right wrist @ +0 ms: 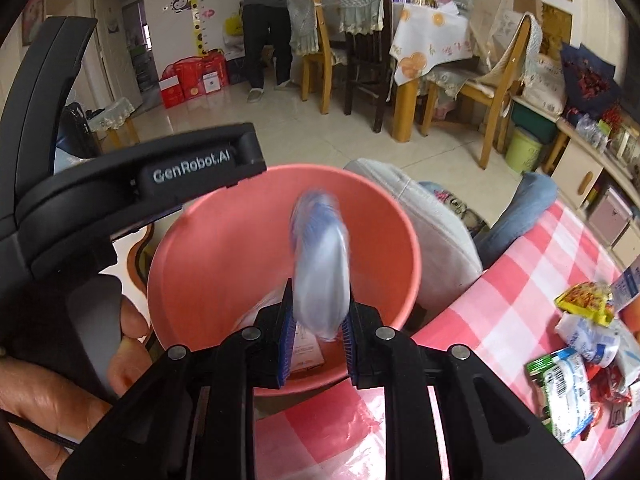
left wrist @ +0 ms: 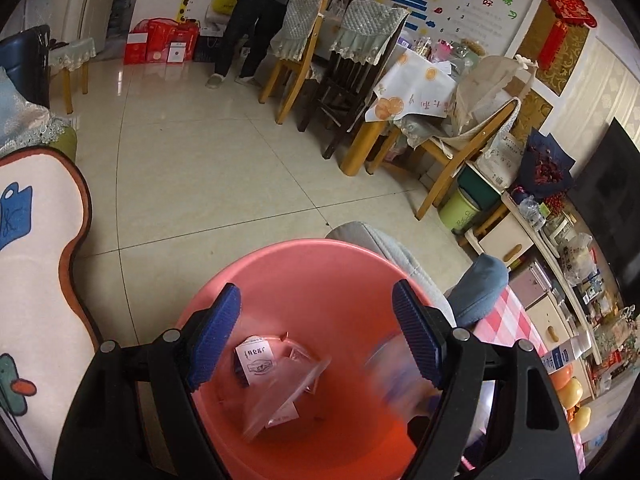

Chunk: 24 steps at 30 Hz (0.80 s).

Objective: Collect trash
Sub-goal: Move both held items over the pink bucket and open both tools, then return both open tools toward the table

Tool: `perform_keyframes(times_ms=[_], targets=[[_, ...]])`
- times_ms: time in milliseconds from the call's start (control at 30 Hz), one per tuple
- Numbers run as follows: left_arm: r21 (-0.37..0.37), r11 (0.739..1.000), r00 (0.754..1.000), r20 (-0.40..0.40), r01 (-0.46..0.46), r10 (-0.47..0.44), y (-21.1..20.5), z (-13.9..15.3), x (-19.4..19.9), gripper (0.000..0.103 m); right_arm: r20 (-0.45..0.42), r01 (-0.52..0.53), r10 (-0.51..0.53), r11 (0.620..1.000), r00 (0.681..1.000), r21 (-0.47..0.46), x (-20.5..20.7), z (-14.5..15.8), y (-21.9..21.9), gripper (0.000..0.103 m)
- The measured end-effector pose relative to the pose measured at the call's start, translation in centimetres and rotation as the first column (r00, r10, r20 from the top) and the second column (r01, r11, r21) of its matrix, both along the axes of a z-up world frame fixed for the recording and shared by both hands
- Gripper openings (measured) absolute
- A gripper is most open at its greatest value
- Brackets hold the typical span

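Checked tablecloth [right wrist: 520, 280], blurred blue-white wrapper [right wrist: 320, 276], pink bin [right wrist: 192, 264]

Tiled floor [left wrist: 208, 184] with wooden chairs [left wrist: 296, 52] beside a cloth-draped table [left wrist: 416, 84], a standing person [left wrist: 256, 20], red boxes [left wrist: 160, 46] by the far wall, a green pail [left wrist: 460, 208], and a cartoon rug [left wrist: 36, 264] at left.

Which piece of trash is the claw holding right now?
The blurry blue-and-white plastic wrapper, pinched in the right claw above the pink plastic basin. The other wrappers lie on the pink checked tablecloth.
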<state>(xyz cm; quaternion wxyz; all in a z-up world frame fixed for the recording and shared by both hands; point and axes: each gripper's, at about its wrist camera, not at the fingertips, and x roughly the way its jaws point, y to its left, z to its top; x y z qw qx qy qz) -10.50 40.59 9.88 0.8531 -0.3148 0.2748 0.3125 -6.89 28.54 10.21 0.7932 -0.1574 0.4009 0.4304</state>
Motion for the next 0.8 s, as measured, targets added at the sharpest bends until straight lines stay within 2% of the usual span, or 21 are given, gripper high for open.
perform_keyframes(times_ms=[33, 100, 333, 500, 800], targets=[[0.003, 1.0, 1.0, -0.001, 0.001, -0.001, -0.1, 0.0, 0.0, 0.08, -0.006, -0.002, 0.002, 1.0, 1.0, 0.006, 0.0, 0.0, -0.1, 0.033], [0.011, 1.0, 1.0, -0.003, 0.004, -0.004, -0.2, 0.0, 0.1, 0.081, 0.004, 0.004, -0.004, 1.0, 1.0, 0.014, 0.2, -0.1, -0.4, 0.051], [0.024, 0.999, 1.0, -0.008, 0.023, -0.023, -0.9, 0.0, 0.8, 0.082, 0.044, 0.078, -0.08, 0.996, 0.996, 0.042, 0.1, 0.1, -3.0, 0.079], [0.038, 0.998, 0.998, -0.014, 0.057, -0.056, -1.7, 0.0, 1.4, 0.083, 0.048, 0.155, -0.158, 0.986, 0.986, 0.055, 0.7, 0.0, -5.8, 0.086], [0.078, 0.986, 0.989, -0.019, 0.147, -0.146, -3.7, 0.1, 2.5, 0.087, 0.031, 0.233, -0.234, 0.971, 0.972, 0.05, 1.0, -0.6, -10.5, 0.089]])
